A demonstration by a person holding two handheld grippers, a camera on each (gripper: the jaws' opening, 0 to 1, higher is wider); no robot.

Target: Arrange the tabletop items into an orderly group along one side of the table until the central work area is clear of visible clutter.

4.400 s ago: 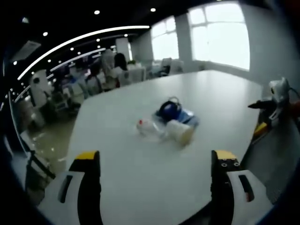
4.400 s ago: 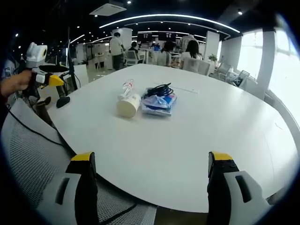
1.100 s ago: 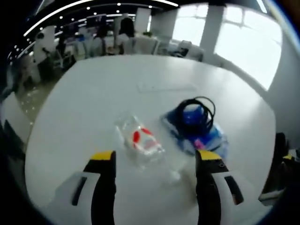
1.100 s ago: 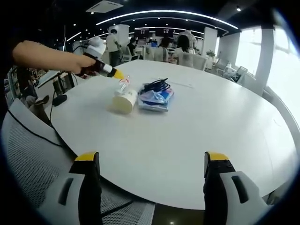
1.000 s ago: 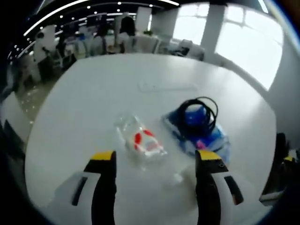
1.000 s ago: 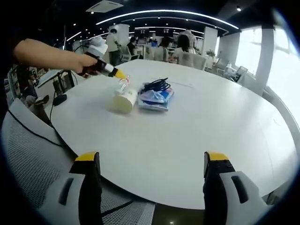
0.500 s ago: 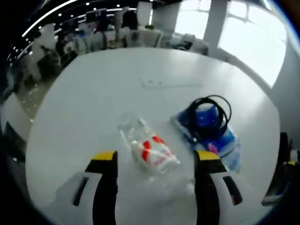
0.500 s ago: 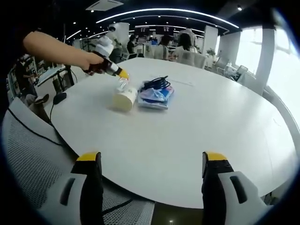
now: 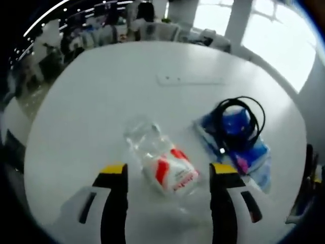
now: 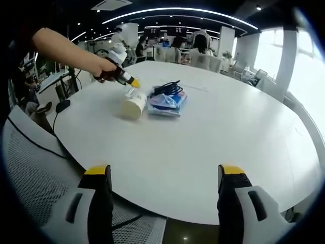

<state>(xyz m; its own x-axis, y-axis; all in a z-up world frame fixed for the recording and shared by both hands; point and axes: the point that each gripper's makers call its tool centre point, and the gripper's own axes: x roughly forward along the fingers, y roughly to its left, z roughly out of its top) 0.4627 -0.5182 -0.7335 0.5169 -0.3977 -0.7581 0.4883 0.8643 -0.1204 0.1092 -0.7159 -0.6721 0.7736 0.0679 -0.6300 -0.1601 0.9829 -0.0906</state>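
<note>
1. The white table (image 10: 213,132) carries all items.
2. The person's arm (image 10: 66,48) reaches over the table, holding the left gripper (image 9: 165,175) with jaws wide around the clear bottle (image 9: 160,165).
3. The right gripper (image 10: 160,175) hovers at the table edge, jaws wide, empty.
4. Beside the bottle lies a blue packet (image 9: 236,140) with black cable (image 9: 238,109); the right gripper view adds a white cup (image 10: 134,105).
</note>
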